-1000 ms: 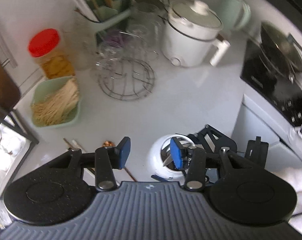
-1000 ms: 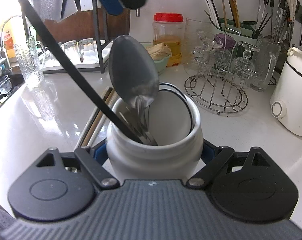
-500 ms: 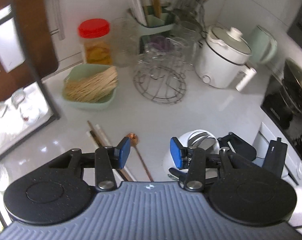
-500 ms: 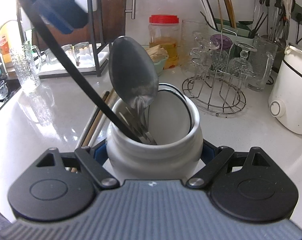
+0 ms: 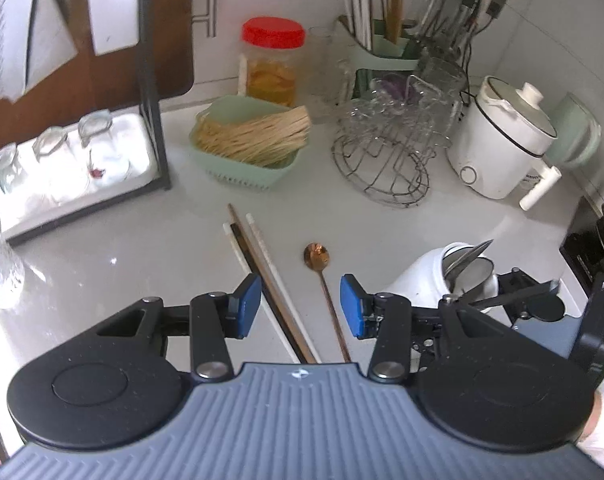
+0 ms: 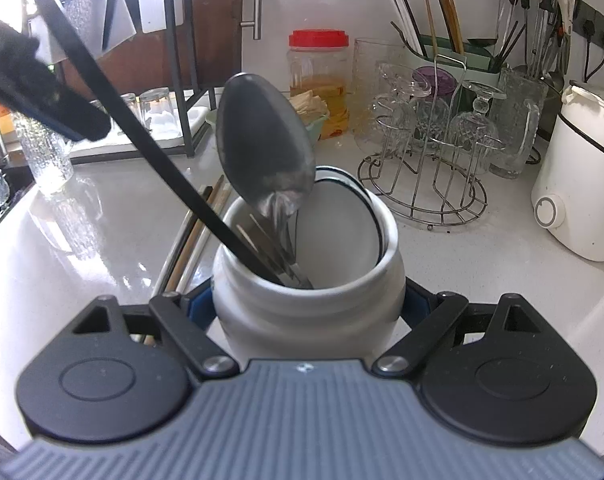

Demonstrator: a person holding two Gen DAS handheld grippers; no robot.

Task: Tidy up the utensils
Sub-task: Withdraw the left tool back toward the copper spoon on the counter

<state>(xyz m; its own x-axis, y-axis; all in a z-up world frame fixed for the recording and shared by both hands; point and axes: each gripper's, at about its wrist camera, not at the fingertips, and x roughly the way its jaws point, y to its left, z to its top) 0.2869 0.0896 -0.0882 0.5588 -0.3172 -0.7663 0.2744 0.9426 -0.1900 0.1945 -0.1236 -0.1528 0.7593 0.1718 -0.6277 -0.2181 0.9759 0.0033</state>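
Two grippers: my right gripper [image 6: 308, 308] jaws pinching white jar [image 6: 308, 280], spoon [image 6: 265, 148] inside. My left gripper [image 5: 299, 306] jaws spread, empty, above chopsticks [image 5: 261, 272] and copper spoon [image 5: 317, 256] on tabletop [image 5: 141, 248], left of jar.

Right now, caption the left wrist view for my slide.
Open left tool above chopsticks and copper spoon on the counter.

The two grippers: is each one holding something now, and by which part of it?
The right gripper is shut on the white ceramic jar, clamping its lower body from both sides. The left gripper holds nothing; its jaws stand open above the chopsticks and copper spoon.
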